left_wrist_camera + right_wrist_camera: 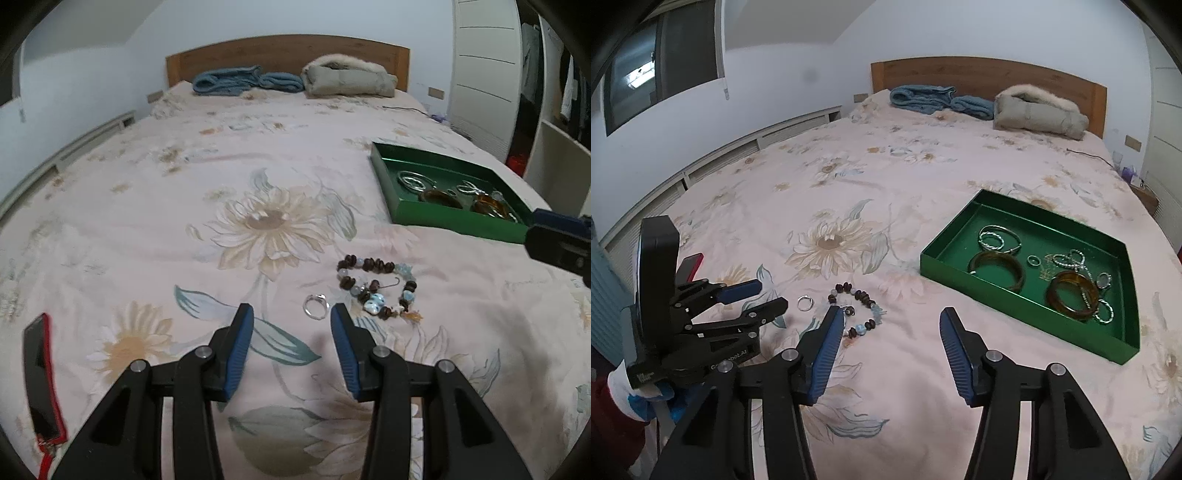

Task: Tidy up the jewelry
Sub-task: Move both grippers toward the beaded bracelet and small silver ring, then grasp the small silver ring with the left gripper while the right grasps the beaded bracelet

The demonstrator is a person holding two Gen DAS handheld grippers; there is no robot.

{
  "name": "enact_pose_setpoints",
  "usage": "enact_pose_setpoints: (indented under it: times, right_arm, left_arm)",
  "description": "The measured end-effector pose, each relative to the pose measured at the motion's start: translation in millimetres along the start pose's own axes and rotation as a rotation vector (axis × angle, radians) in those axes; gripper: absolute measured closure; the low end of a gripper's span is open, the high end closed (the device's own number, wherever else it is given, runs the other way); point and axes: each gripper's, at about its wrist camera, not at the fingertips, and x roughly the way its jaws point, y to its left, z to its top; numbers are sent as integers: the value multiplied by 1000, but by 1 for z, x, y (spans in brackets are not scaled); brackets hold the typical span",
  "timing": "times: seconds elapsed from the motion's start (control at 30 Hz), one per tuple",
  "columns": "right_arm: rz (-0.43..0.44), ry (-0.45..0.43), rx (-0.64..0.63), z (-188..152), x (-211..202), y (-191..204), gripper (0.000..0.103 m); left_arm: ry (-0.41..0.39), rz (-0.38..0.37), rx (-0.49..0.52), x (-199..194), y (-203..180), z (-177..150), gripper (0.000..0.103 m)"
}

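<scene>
A small silver ring [316, 306] lies on the floral bedspread just ahead of my open, empty left gripper [291, 317]. A beaded bracelet [377, 289] with brown and pale blue beads lies right of the ring. Both show in the right wrist view, the ring [805, 303] and the bracelet [857, 309]. A green tray [932, 264] holds amber bangles [1072, 294], silver bangles and small rings. My right gripper [892, 321] is open and empty, above the bed between bracelet and tray. The left gripper [768, 295] appears at the left there.
A black phone with red trim [38, 380] lies on the bed at the left. Folded blue cloth [245, 80] and a beige fur-trimmed coat [347, 79] sit by the wooden headboard. A white wardrobe stands at the right, a radiator cover along the left wall.
</scene>
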Motion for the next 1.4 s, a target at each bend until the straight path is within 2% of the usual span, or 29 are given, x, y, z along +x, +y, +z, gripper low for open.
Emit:
enact_pose_setpoints:
  times: [0.17, 0.47, 0.63, 0.73, 0.8, 0.9, 1.17, 1.4]
  right_arm:
    - [3, 17, 1, -2, 12, -4, 51]
    - [15, 46, -2, -5, 32, -7, 52]
    - [22, 57, -3, -6, 40, -6, 52]
    - [25, 69, -11, -6, 46, -4, 52]
    - [28, 80, -18, -5, 52, -1, 52]
    - [31, 102, -29, -4, 63, 2, 52]
    - [56, 190, -45, -2, 111, 11, 65]
    - [38, 242, -83, -7, 143, 20, 68]
  left_arm:
    - [23, -73, 15, 11, 7, -2, 61]
    - [46, -122, 47, 28, 1, 0, 62]
    - [65, -119, 67, 39, -3, 3, 63]
    - [90, -98, 79, 48, -4, 4, 80]
    - [102, -91, 73, 53, -2, 3, 86]
    - [96, -94, 67, 54, 0, 1, 86]
    - [73, -71, 81, 53, -3, -4, 87]
    - [63, -67, 79, 55, -3, -6, 87]
